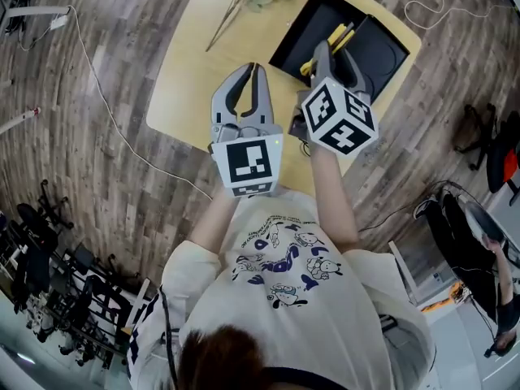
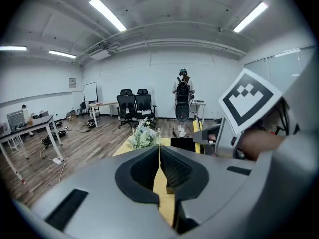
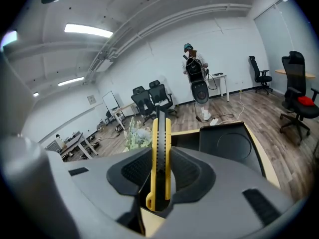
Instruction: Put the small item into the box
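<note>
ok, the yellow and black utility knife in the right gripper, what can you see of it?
The yellow and black plastic utility knife is a long, slim bar with a yellow body, a black strip down its middle and a small yellow loop at its near end. No blade shows. The right gripper is shut on it, and it runs lengthwise between the pads with its far end past the tips. In the head view it shows over the open black box. Only the pads visibly touch it.

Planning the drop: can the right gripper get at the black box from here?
Probably yes: the right gripper, shut on the utility knife, hangs right by the open black box, nothing between them.
</note>
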Available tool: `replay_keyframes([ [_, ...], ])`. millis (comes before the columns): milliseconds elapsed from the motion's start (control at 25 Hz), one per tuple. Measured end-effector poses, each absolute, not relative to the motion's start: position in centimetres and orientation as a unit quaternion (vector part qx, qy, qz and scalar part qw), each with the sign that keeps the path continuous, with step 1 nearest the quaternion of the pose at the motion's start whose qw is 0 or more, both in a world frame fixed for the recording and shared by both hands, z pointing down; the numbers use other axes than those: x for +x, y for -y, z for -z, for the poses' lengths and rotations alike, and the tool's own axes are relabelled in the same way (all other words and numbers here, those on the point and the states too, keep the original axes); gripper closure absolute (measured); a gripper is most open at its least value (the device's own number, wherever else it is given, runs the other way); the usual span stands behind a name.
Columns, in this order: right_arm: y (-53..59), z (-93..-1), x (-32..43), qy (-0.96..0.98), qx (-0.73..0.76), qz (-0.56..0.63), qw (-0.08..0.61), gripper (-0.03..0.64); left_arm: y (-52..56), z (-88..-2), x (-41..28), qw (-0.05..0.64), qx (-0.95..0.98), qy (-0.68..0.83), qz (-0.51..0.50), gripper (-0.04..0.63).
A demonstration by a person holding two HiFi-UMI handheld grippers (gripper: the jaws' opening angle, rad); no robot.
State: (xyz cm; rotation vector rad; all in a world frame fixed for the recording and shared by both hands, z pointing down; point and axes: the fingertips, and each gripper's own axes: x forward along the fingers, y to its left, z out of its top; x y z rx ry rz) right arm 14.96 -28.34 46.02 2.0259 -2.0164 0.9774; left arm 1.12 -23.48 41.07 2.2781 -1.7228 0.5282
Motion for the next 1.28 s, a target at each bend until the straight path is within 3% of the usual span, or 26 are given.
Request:
replay_keyframes([
  [920, 32.9, -56.3, 14.1, 0.542, 0.664, -0.468, 0.215, 0.488, 26.2, -46.8, 0.8, 0.171, 0.769, 0.577, -0.216, 0.572],
  [1280, 33.3, -59.7, 14.1, 0.483, 0.66, -0.525, 0.237, 0.488, 26.6, -47.8, 0.1, 0.178, 0.766, 0.578, -0.218, 0.572],
])
